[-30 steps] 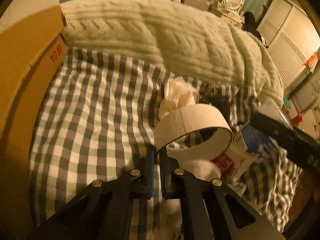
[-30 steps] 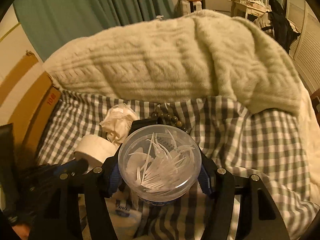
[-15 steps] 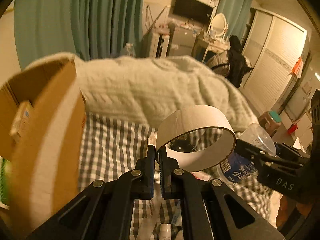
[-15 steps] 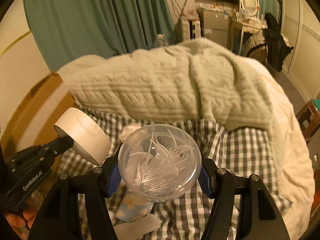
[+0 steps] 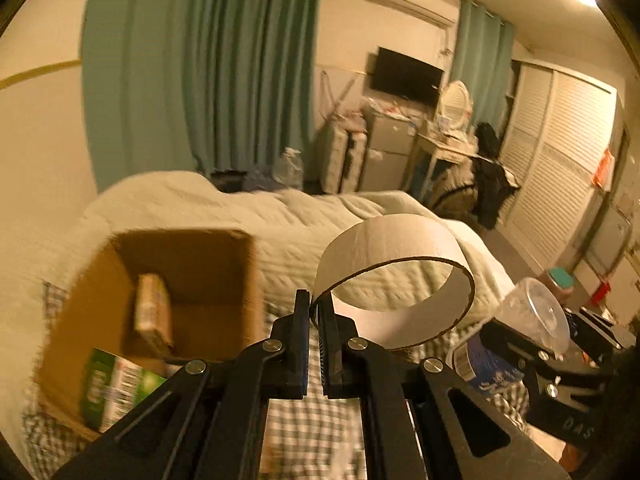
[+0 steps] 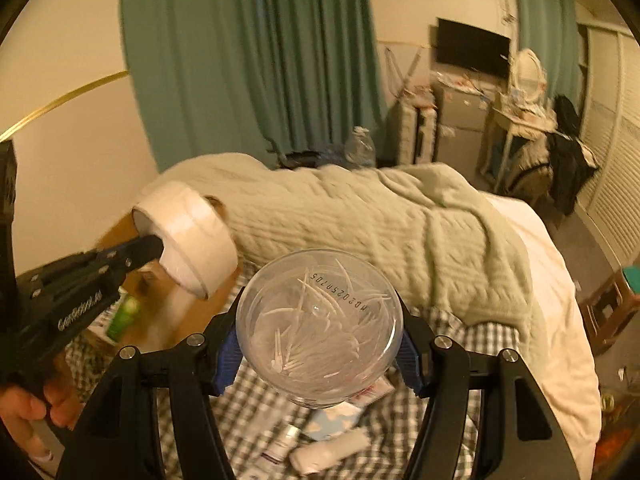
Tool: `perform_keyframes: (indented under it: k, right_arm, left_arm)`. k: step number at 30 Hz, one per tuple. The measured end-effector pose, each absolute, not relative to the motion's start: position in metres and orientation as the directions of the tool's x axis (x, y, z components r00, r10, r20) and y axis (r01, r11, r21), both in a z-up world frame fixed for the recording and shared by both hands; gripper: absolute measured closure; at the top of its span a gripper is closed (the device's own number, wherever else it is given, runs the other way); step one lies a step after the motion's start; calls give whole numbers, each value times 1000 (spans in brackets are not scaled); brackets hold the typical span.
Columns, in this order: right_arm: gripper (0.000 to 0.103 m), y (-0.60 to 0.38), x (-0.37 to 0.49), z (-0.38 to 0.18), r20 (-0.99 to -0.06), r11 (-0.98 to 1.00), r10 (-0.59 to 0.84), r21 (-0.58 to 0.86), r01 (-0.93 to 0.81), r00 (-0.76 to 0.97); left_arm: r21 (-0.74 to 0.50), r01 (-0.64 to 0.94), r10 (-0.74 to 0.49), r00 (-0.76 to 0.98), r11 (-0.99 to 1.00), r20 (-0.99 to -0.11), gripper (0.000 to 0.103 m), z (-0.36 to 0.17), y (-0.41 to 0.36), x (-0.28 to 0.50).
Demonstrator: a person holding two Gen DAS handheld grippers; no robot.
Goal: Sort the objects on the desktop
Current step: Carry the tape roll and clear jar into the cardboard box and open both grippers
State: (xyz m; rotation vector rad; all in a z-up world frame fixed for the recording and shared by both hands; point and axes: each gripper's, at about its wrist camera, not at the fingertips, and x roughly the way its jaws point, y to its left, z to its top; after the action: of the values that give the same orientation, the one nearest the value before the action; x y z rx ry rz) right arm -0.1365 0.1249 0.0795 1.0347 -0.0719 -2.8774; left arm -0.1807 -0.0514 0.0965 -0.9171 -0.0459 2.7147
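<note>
While both grippers hang above the checked bedspread point(image 6: 472, 340), each holds something.
Open cardboard box point(image 5: 192, 280) leftmost — left gripper point(image 5: 315, 312) pinches the tape roll point(image 5: 400, 280) wall (nearly closed) — right gripper point(image 6: 320, 344) clamps the clear tub point(image 6: 319, 328) of picks.

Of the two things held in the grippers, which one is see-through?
The round clear container of white picks, clamped in the right gripper. The left gripper pinches an opaque tape roll, an open ring.
</note>
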Motion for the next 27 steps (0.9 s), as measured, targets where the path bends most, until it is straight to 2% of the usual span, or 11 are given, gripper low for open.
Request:
perform_keyframes:
  k: [6,12,17,22,25,27]
  right_arm:
    - [41,60,-151,99,-619,-981,-194,104,165,-761]
    - [41,-13,-181,89,-645,-956,-288,147,255,-708]
    - [41,-48,-201,68,-672,-937,-345,200,288,-655]
    - [40,-61,-207,58,-670,-943,-316,142,301,-672]
    - [39,-60,-209,59,-650,-930,-358,183,319,-670]
    - [32,-57,-212,59,-636,-914,-403,241,327,-658]
  left_arm:
    - [-93,-134,163,-792,-987,-589,99,105,-113,-192]
    - [-68,-23,61,-772,-997,-633,99,80,-171,-209]
    - [-71,17,36,-732,-997,-680,99,49,-201,-222]
    - [-60,-2,43,-720,-998,-693,99,34,-198,-222]
    - [-51,12,27,-720,-999,-693,91,34,-197,-221]
    - [-44,16,19,-717,-999,-697,72,35,-197,-221]
